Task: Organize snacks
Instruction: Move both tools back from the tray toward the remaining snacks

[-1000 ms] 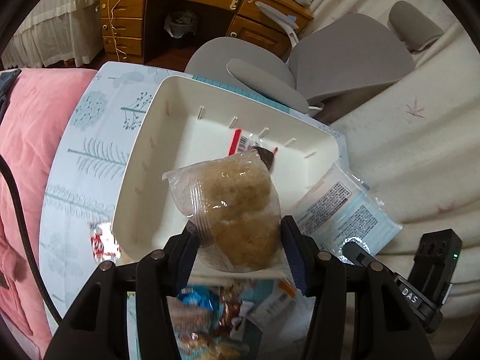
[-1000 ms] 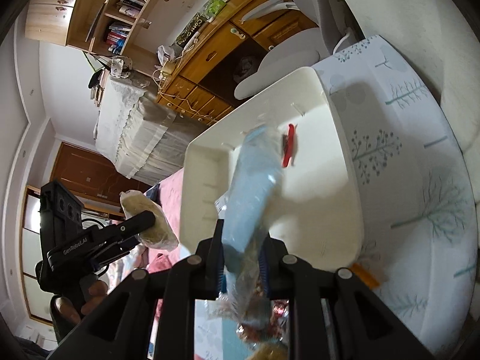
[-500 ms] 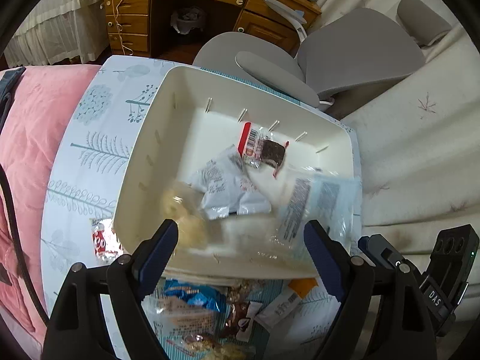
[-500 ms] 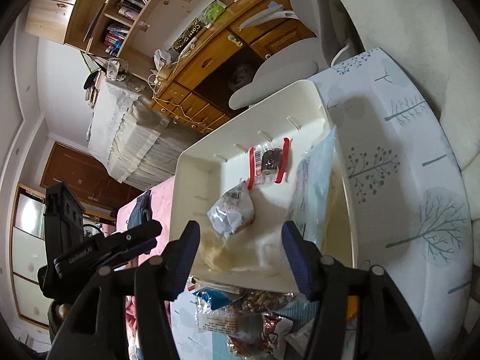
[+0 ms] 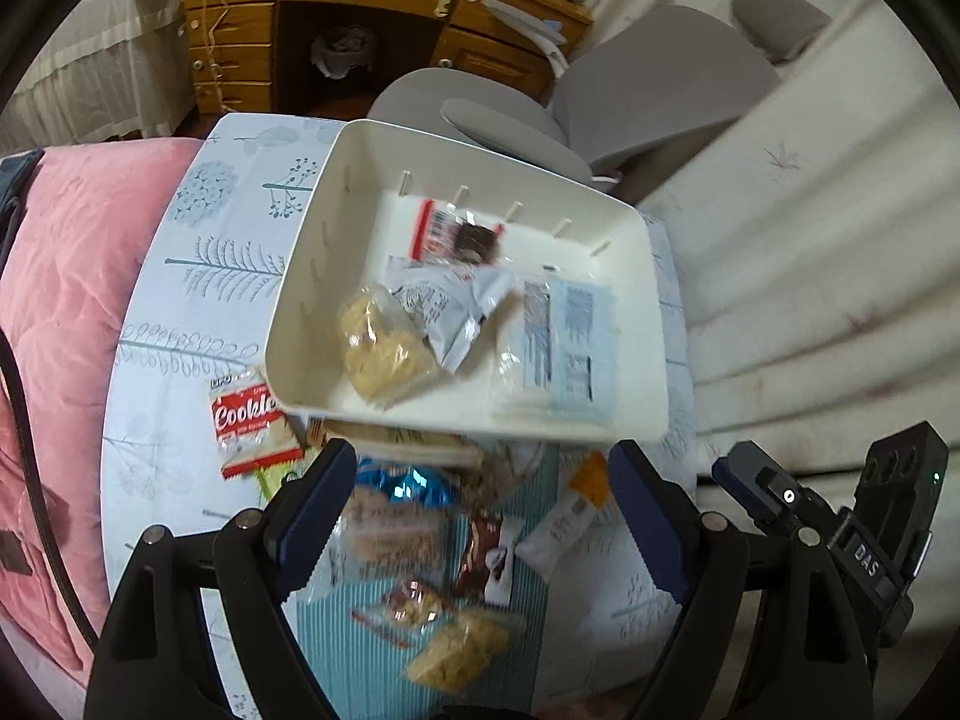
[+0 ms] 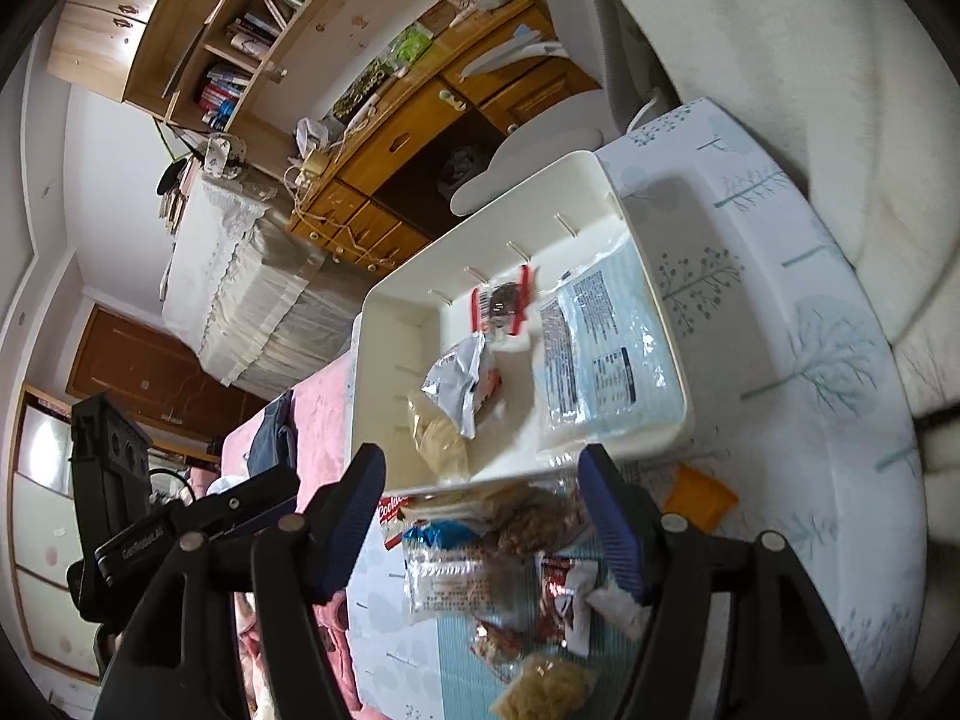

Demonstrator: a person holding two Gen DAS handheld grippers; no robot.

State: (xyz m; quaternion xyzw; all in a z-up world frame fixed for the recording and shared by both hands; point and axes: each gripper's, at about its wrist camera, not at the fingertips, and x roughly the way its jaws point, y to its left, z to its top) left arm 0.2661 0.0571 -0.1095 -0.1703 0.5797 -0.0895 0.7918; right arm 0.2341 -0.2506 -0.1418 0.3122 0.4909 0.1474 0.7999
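Note:
A white bin stands on the tree-print cloth. Inside lie a clear pack of beige puffed snack, a crumpled silver wrapper, a red-edged chocolate bar and a pale blue flat pack. My left gripper hangs open and empty above loose snacks in front of the bin. My right gripper has its jaws opening, nothing between them, above the same pile.
A red cookie pack lies left of the bin, an orange sachet at its right corner. A pink quilt borders the cloth on the left, a grey chair and a wooden desk stand beyond.
Both grippers let go: the beige snack pack and the pale blue pack dropped into the bin. Both grippers then drew back from the bin, over the loose pile.

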